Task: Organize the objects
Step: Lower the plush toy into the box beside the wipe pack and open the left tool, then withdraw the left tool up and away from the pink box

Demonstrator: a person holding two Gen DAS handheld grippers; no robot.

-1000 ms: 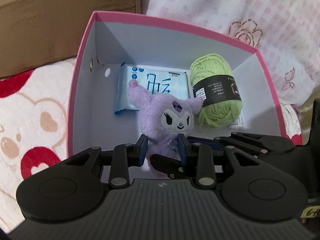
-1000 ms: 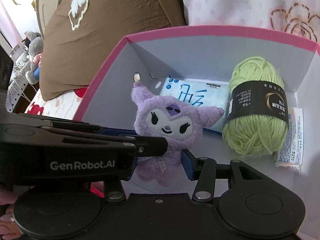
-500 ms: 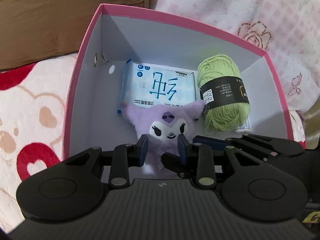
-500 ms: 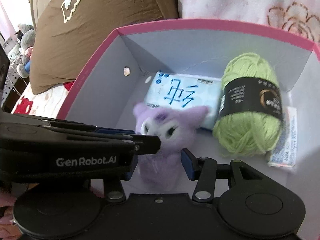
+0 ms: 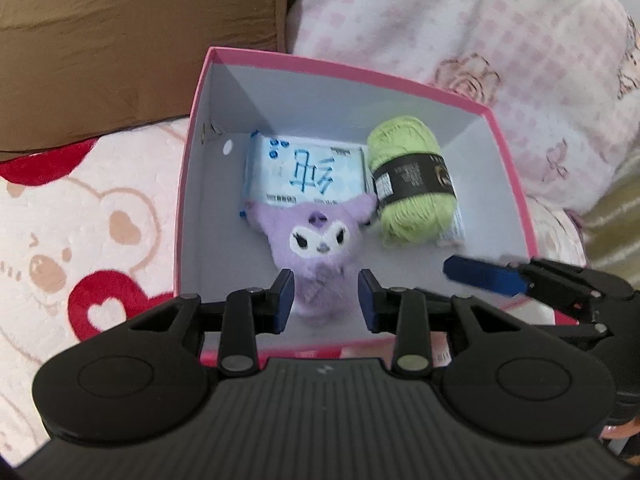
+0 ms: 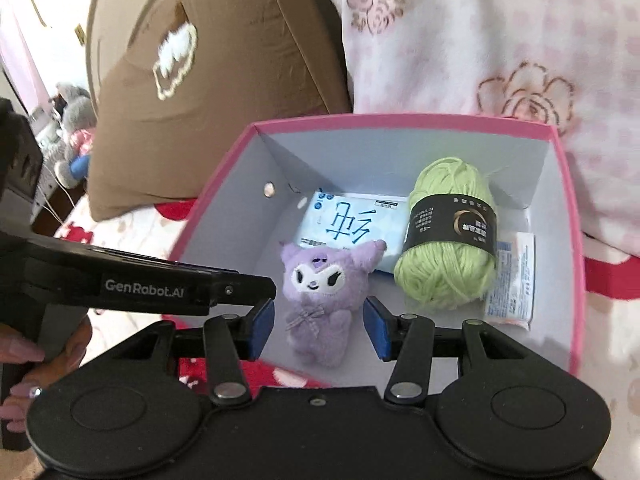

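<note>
A purple plush toy lies on the floor of a pink-rimmed box, face up, free of both grippers. Behind it lie a light blue tissue pack and a green yarn ball. A small white packet lies right of the yarn. My left gripper is open above the box's near edge. My right gripper is open, held back above the plush; it also shows at the right of the left wrist view.
The box sits on a pink bear-and-heart blanket. A brown pillow lies behind left, a pink rose-print quilt behind right. Stuffed toys sit far left.
The plush was lowered into the box and let go. Both grippers opened and pulled up and back from it.
</note>
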